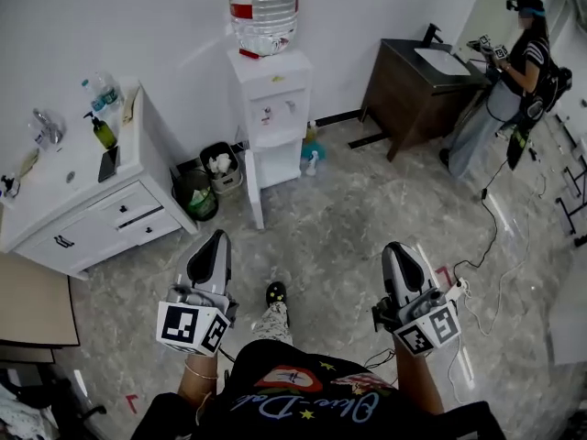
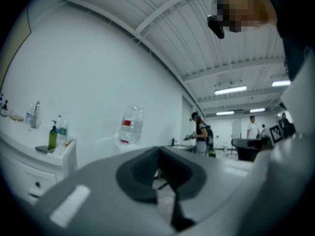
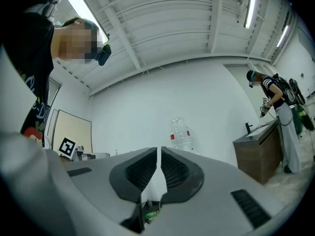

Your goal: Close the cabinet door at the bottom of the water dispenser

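The white water dispenser [image 1: 271, 108] stands against the far wall with a clear bottle [image 1: 263, 7] on top. Its bottom cabinet door [image 1: 253, 191] stands swung out towards me, on the left of the open compartment [image 1: 277, 161]. My left gripper [image 1: 216, 239] and right gripper [image 1: 396, 248] hover low in front of me, well short of the dispenser, both shut and holding nothing. In the left gripper view the left gripper [image 2: 158, 154] points at the bottle [image 2: 130, 124]. The right gripper [image 3: 158, 154] shows pads pressed together, with the bottle [image 3: 180, 134] beyond.
A white drawer unit [image 1: 83, 195] with bottles stands at the left. Two small bins [image 1: 209, 180] sit between it and the dispenser. Spray bottles [image 1: 312, 154] stand to the dispenser's right. A brown sink cabinet [image 1: 417, 85] and a person [image 1: 514, 81] are at the far right. Cables [image 1: 486, 246] lie on the floor.
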Tool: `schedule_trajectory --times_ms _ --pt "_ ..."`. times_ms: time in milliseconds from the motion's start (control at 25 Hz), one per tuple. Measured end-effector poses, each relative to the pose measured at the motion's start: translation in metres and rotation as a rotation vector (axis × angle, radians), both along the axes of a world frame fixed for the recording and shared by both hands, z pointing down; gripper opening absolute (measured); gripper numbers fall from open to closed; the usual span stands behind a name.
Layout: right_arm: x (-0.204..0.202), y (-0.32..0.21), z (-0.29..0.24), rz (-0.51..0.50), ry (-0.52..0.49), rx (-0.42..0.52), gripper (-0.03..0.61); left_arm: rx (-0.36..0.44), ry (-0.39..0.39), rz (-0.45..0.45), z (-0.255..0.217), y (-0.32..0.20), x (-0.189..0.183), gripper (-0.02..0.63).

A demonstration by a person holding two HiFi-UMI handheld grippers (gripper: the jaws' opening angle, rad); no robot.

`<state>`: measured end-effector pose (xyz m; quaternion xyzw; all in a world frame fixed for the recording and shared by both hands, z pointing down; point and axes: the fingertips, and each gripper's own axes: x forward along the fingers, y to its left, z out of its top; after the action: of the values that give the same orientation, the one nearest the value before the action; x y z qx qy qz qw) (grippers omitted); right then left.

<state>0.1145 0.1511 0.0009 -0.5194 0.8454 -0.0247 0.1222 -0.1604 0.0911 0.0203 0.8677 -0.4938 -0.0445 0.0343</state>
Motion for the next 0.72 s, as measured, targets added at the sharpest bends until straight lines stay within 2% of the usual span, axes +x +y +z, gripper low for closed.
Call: schedule_trajectory --times_ms 160,320,560,720 --pt "-0.019 -0.098 -0.033 0.001 -0.037 0.076 0.018 0.000 -0.007 0.002 -0.012 -0.086 -0.019 0.002" --pt "-0.040 -0.159 -0.050 -0.029 -0.032 0.124 0.017 -0.014 0.001 -0.024 -0.010 -0.143 -0.037 0.002" --pt "-0.048 -0.208 -0.040 -0.050 0.007 0.084 0.018 -0.062 0.023 -0.061 0.001 -0.183 -0.050 0.002" --pt "-0.046 -0.242 -0.042 -0.080 -0.006 0.077 0.017 -0.072 0.014 -0.110 0.000 -0.202 -0.054 0.002"
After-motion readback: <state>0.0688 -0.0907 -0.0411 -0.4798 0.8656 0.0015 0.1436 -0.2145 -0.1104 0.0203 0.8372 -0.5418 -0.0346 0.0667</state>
